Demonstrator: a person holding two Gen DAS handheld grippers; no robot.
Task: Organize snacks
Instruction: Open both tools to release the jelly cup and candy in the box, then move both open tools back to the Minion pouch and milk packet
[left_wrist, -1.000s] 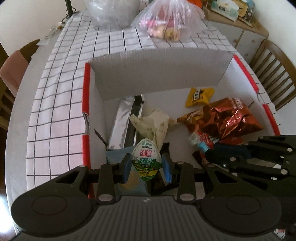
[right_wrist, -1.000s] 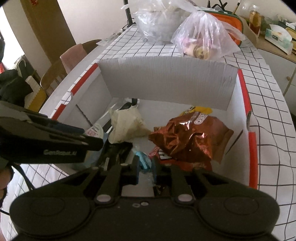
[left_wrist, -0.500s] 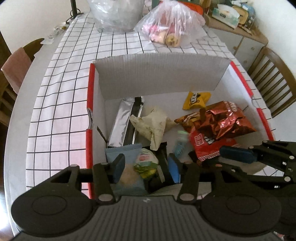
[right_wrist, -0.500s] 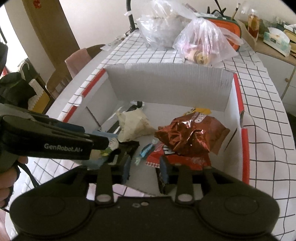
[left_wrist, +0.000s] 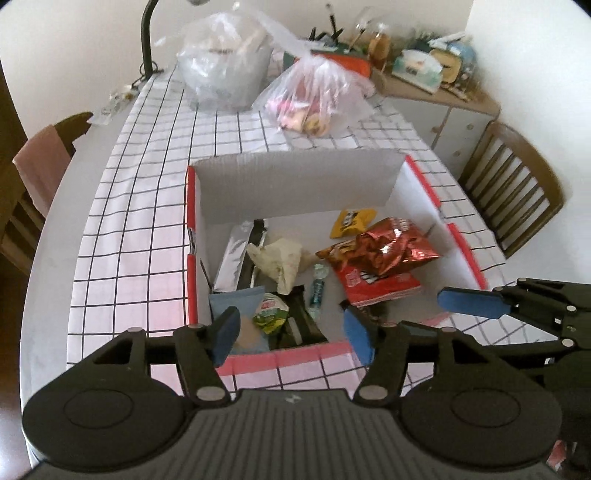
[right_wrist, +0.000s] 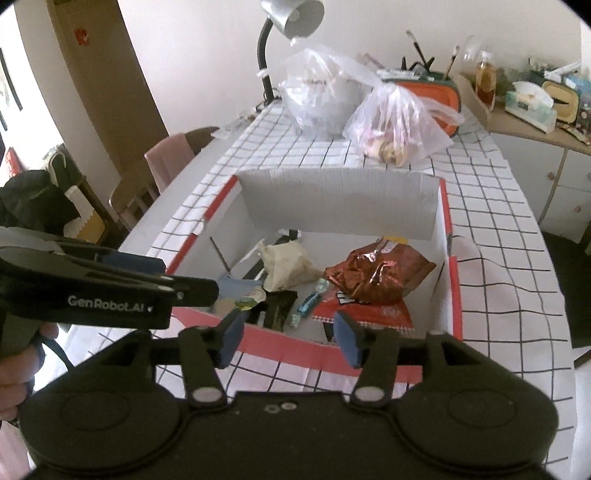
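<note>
A white cardboard box with red edges (left_wrist: 190, 258) stands on the checked tablecloth and holds several snacks. A green-and-white packet (left_wrist: 271, 312) lies near its front on a light blue packet (left_wrist: 236, 299). Beside them is a small blue candy (left_wrist: 317, 291). A crumpled red foil bag (left_wrist: 384, 247) lies on the right, also in the right wrist view (right_wrist: 376, 273). My left gripper (left_wrist: 291, 330) hovers over the box's near edge, its jaws opening with nothing between them. My right gripper (right_wrist: 290, 334) hovers beside it the same way, jaws opening and empty, above the candy (right_wrist: 308, 302).
Two clear plastic bags (left_wrist: 317, 99) (left_wrist: 225, 66) sit on the table beyond the box, by a desk lamp (right_wrist: 291, 18). Wooden chairs stand at the right (left_wrist: 513, 192) and left (left_wrist: 44, 162). A cluttered sideboard (left_wrist: 436, 92) is at the back right.
The left gripper let go of the green-and-white packet and the right let go of the blue candy. Both drew back and up from the box with jaws widening.
</note>
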